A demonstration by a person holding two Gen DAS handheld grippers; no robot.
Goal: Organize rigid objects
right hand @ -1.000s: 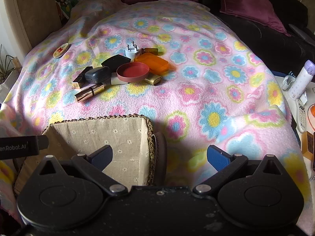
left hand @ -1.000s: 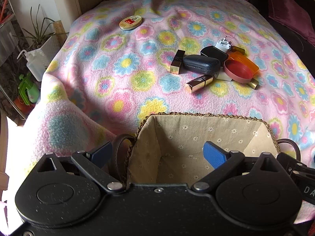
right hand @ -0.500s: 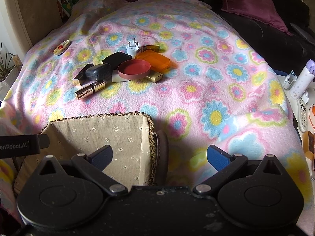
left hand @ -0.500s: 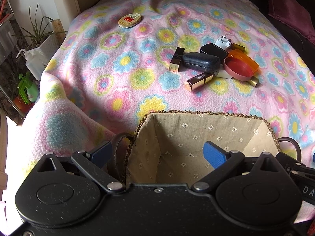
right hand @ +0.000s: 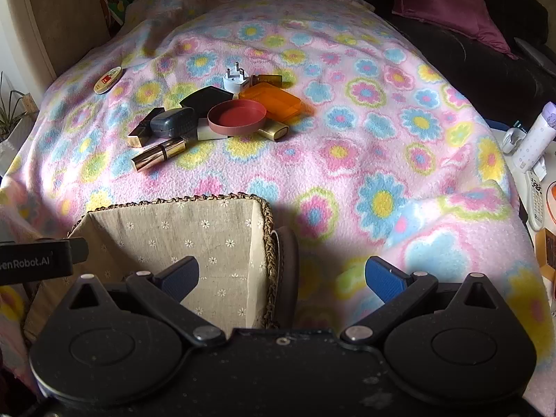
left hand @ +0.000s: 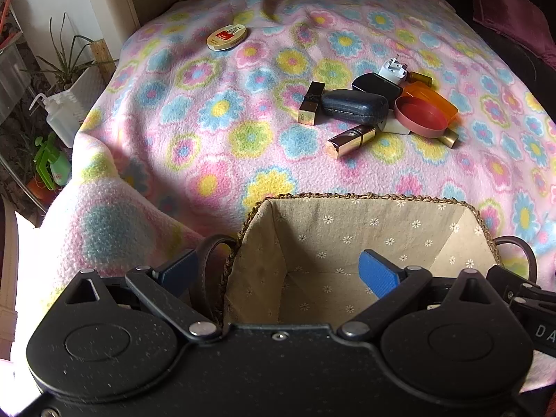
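A cloth-lined wicker basket (left hand: pixel 368 196) (right hand: pixel 173 203) sits on the flowered blanket nearest me, with nothing visible inside. Beyond it lies a cluster: a dark glasses case (left hand: pixel 354 107) (right hand: pixel 173 123), a red round lid (left hand: pixel 422 116) (right hand: pixel 237 117), an orange box (left hand: pixel 434 95) (right hand: pixel 274 101), a black box (left hand: pixel 377 83) (right hand: pixel 206 97), a white plug (left hand: pixel 392 69) (right hand: pixel 235 78), and gold lipsticks (left hand: pixel 351 139) (right hand: pixel 160 154). A round tin (left hand: pixel 226 37) (right hand: pixel 107 80) lies apart, far left. My left gripper (left hand: pixel 278 272) is open, straddling the basket's left handle. My right gripper (right hand: pixel 283 276) is open over the right handle.
The blanket (right hand: pixel 382 139) drops off at the left and right edges. Plants and a spray bottle (left hand: pixel 52 118) stand on the left. A side table with a white bottle (right hand: pixel 531 139) and a remote is on the right. Dark pillows (right hand: pixel 444 3) lie at the back.
Both views have shifted slightly: the basket and the cluster sit lower in frame than a second ago. Both grippers stay open; nothing was picked up.
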